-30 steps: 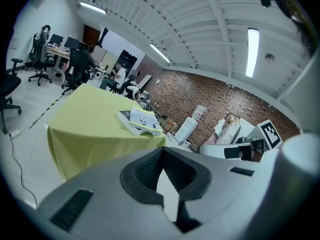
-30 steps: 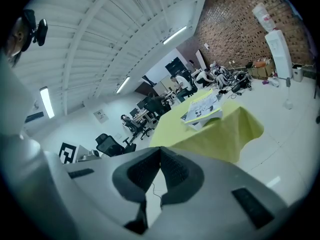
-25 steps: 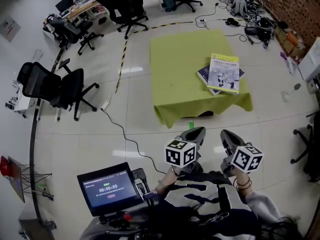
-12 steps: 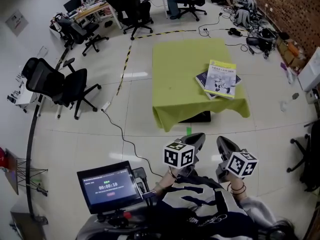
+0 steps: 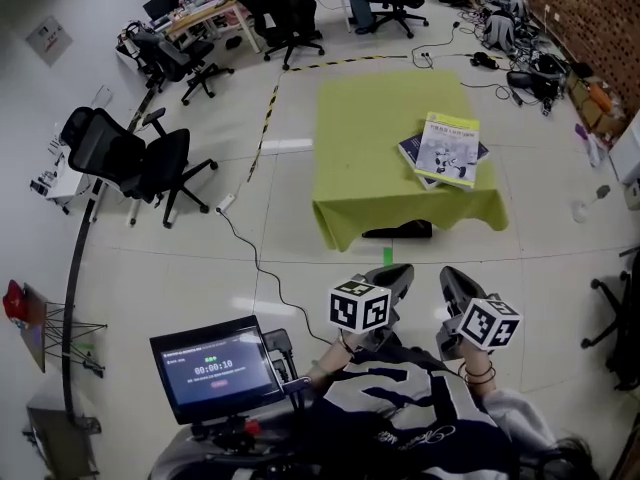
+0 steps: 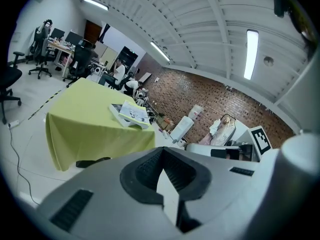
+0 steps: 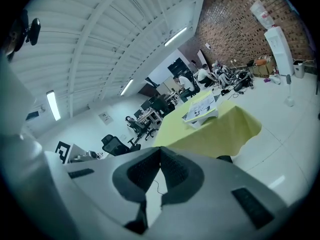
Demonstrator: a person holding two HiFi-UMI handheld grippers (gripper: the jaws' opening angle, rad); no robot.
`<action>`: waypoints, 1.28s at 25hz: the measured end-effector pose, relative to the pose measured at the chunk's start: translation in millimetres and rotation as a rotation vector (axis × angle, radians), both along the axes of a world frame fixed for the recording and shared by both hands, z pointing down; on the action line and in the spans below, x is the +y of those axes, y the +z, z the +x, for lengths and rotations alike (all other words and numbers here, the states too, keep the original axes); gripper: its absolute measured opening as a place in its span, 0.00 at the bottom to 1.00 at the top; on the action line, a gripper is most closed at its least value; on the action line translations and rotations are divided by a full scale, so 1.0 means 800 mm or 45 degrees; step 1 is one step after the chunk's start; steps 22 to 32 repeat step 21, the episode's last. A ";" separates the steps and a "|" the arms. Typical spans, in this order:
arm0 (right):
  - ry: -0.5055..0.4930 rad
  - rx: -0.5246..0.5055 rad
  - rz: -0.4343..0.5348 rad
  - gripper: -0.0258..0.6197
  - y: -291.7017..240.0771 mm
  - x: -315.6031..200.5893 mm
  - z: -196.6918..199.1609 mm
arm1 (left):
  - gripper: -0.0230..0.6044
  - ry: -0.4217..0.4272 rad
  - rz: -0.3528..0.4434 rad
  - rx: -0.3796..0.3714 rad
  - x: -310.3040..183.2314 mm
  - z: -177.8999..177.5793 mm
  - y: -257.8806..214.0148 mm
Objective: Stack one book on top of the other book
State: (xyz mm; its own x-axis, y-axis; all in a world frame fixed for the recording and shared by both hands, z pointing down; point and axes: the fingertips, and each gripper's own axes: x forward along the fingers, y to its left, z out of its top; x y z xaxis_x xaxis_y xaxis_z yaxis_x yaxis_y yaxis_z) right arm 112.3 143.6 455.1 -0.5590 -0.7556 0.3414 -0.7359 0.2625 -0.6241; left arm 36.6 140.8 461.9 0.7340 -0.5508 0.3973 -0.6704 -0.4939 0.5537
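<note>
Two books lie stacked on the table with the yellow-green cloth point(image 5: 370, 168). A white and yellow book point(image 5: 449, 150) rests askew on a dark blue book point(image 5: 407, 149) near the table's right front corner. My left gripper point(image 5: 398, 271) and right gripper point(image 5: 450, 274) are held side by side over the floor, short of the table's near edge. Both are shut with nothing between their jaws. In the left gripper view the book stack point(image 6: 131, 113) lies far ahead of the shut left gripper point(image 6: 161, 153). From the right gripper point(image 7: 161, 152), the book stack point(image 7: 201, 109) shows ahead and to the right.
Black office chairs point(image 5: 130, 158) stand at the left, and a cable point(image 5: 250, 258) runs over the tiled floor. A dark object point(image 5: 398, 231) lies under the table's front. A small screen point(image 5: 212, 368) sits at my lower left. Desks and clutter line the far side and the brick wall.
The whole view has shifted a little with the person's movement. Both grippers stay shut and side by side short of the table. The books lie where they were.
</note>
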 end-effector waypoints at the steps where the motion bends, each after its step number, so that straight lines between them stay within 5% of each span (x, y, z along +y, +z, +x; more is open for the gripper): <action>1: -0.010 -0.002 0.001 0.03 0.002 -0.001 -0.001 | 0.04 -0.004 -0.001 -0.001 -0.001 0.000 0.001; 32: -0.056 -0.012 -0.013 0.03 0.004 0.000 0.006 | 0.04 -0.009 0.036 0.012 -0.009 0.017 -0.007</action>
